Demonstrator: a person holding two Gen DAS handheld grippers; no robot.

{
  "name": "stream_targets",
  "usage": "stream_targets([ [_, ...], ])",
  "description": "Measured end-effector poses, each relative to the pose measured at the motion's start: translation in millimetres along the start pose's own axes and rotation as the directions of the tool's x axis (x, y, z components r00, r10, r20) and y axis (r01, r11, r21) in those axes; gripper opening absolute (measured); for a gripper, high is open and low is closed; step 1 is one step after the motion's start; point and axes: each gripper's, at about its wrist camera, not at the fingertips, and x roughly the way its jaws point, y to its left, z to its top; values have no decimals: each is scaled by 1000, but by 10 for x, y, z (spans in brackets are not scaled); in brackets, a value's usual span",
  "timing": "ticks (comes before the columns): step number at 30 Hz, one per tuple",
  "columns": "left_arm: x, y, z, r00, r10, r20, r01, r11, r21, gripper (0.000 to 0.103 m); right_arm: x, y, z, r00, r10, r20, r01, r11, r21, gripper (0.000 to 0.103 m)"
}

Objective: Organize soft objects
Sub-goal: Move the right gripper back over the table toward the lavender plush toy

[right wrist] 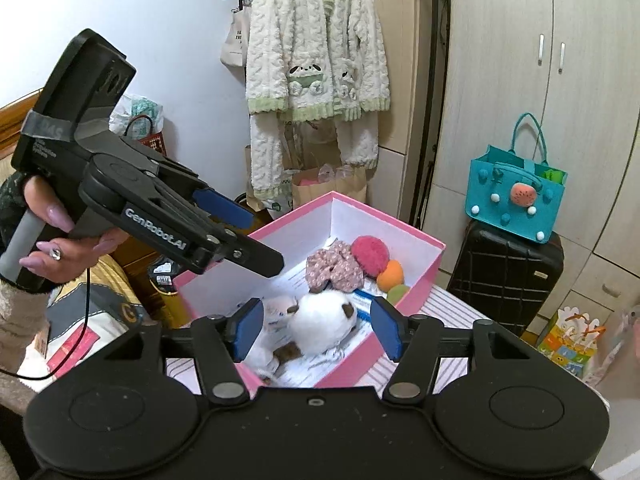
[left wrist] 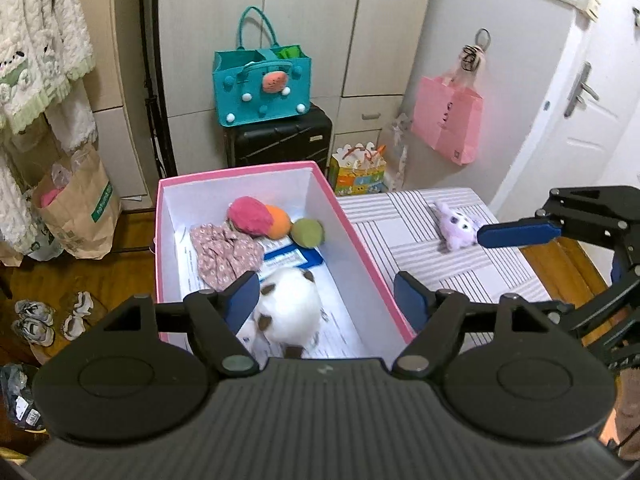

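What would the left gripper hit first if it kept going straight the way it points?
Most likely the white plush in the pink box: it sits between the open left gripper fingers' line, though depth is unclear.

box (left wrist: pixel 352 216): smooth card, pink outside, white inside
white toy (left wrist: pixel 290 308): fluffy plush with brown patches
pink ball (left wrist: pixel 248 214): fuzzy, soft
flowery cloth (left wrist: pixel 224 254): thin, crumpled fabric
purple toy (left wrist: pixel 456 226): soft plush
table cover (left wrist: pixel 420 240): flat striped cloth
left gripper (left wrist: pixel 326 300): matt black plastic, blue rubbery pads
right gripper (right wrist: pixel 316 328): same matt black plastic
suitcase (left wrist: pixel 280 136): hard black shell, slightly shiny
teal bag (left wrist: pixel 262 88): thick felt
pink bag (left wrist: pixel 446 120): smooth paper
robe (right wrist: pixel 316 52): thick woolly fleece
floor (left wrist: pixel 80 276): glossy brown wood
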Motion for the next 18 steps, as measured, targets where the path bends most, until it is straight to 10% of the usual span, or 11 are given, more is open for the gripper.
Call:
stream_targets([
  [18,-337,-698,-445,996,59,-66,-47,985,165,79,-605,172,-564,997,-46,-62,46,999,9,71],
])
